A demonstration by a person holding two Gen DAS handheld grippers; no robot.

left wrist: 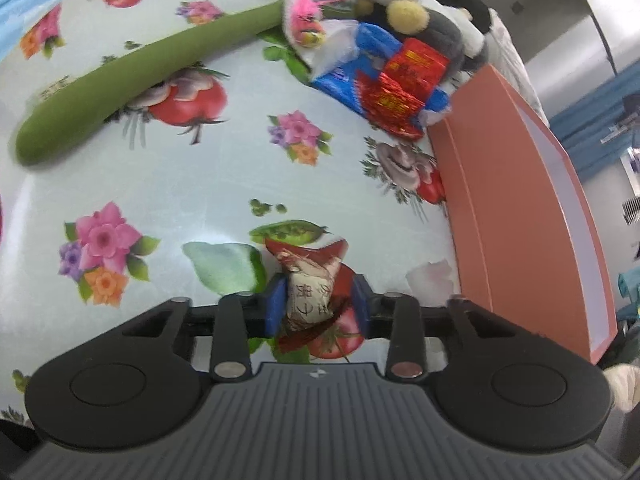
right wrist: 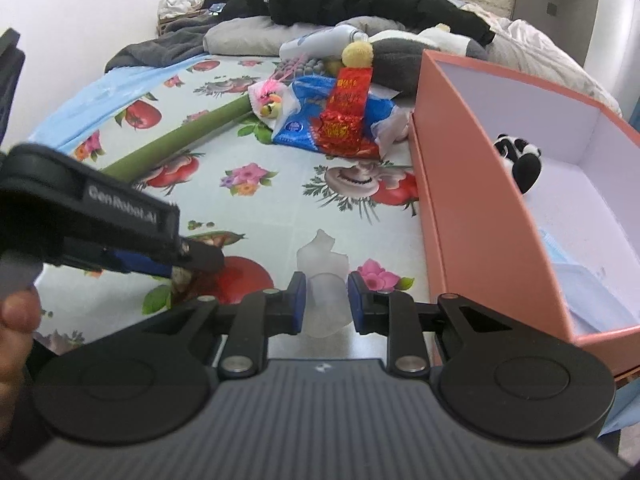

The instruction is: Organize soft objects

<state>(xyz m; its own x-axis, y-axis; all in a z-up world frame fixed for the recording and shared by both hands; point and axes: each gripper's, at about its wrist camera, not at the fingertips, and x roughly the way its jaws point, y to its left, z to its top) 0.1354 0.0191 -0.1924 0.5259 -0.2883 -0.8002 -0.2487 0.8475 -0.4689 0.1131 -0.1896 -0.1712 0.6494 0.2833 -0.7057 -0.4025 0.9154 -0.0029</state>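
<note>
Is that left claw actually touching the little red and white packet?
Touching. The left wrist view shows the left gripper's blue pads pressed against both sides of the small packet.

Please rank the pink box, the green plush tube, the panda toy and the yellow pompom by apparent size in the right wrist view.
1. pink box, though nearness inflates it
2. green plush tube
3. panda toy
4. yellow pompom, farther off, so this last ranking is unsure

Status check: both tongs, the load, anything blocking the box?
Left tongs shut on red-and-white packet. Right tongs around translucent white piece, contact unclear. Pink box open at right, panda toy inside; path looks clear.
</note>
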